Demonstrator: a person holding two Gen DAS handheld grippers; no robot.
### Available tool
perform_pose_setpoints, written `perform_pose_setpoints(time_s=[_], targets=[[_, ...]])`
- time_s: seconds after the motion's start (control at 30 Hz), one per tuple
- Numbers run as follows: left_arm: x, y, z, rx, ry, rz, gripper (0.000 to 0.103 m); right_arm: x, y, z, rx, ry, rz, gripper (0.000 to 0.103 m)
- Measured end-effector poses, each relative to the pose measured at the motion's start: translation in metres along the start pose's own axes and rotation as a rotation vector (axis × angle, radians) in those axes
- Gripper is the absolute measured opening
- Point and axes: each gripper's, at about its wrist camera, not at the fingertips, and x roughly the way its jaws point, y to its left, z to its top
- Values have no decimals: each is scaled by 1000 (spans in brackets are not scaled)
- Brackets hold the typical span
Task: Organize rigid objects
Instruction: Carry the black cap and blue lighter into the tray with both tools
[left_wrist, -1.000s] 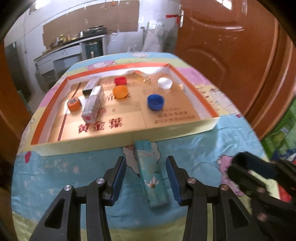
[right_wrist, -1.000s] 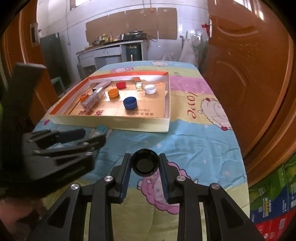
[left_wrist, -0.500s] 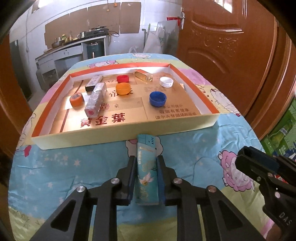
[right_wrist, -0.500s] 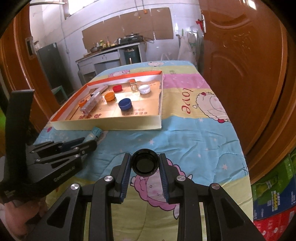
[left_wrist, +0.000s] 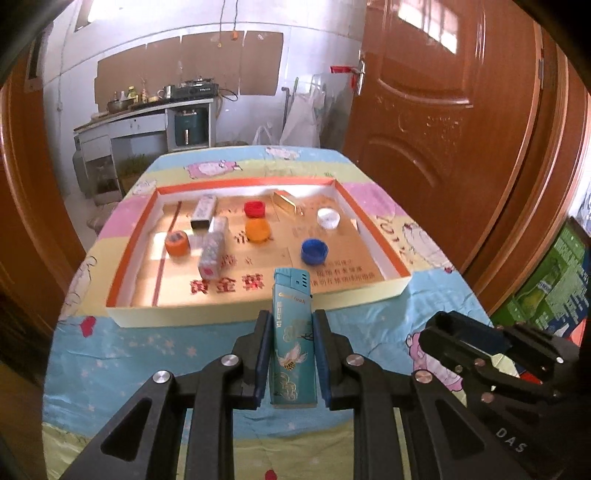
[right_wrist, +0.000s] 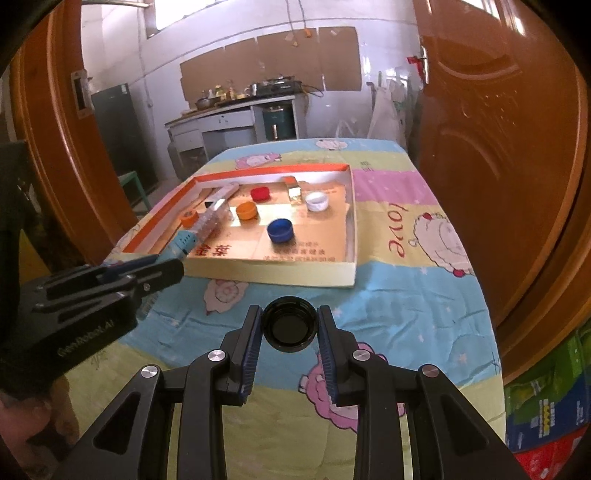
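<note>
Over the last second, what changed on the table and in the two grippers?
The left gripper closed on the teal lighter, which had been lying loose on the tablecloth between its open fingers, and lifted it toward the box. The right gripper kept its grip on the black cap. The caps and small boxes inside the box did not move.

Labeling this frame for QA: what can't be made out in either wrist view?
- Lighter, right wrist view: body hidden by the left gripper.
- Black cap: outer top faces away.
- Small print on the box floor: too small to read.
- Right gripper, left wrist view: jaws cut off.
</note>
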Motion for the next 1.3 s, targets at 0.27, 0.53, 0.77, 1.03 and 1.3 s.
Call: perform_pose_setpoints(time_s=[0.27, 0.53, 0.77, 1.03, 1.3], targets=[[-12, 13, 16, -7, -28, -8, 22, -1, 9, 18, -28, -22, -4, 30], [-10, 24, 33, -13, -37, -11, 22, 0, 11, 39, -50, -49, -17, 30], [-1, 26, 47, -7, -35, -26, 22, 6, 11, 57, -64, -70, -26, 30], [18, 26, 61, 16, -12, -54, 22, 22, 9, 74, -61, -66, -28, 30], [47, 27, 71, 35, 38, -82, 22, 45, 3, 85, -51, -43, -39, 30]])
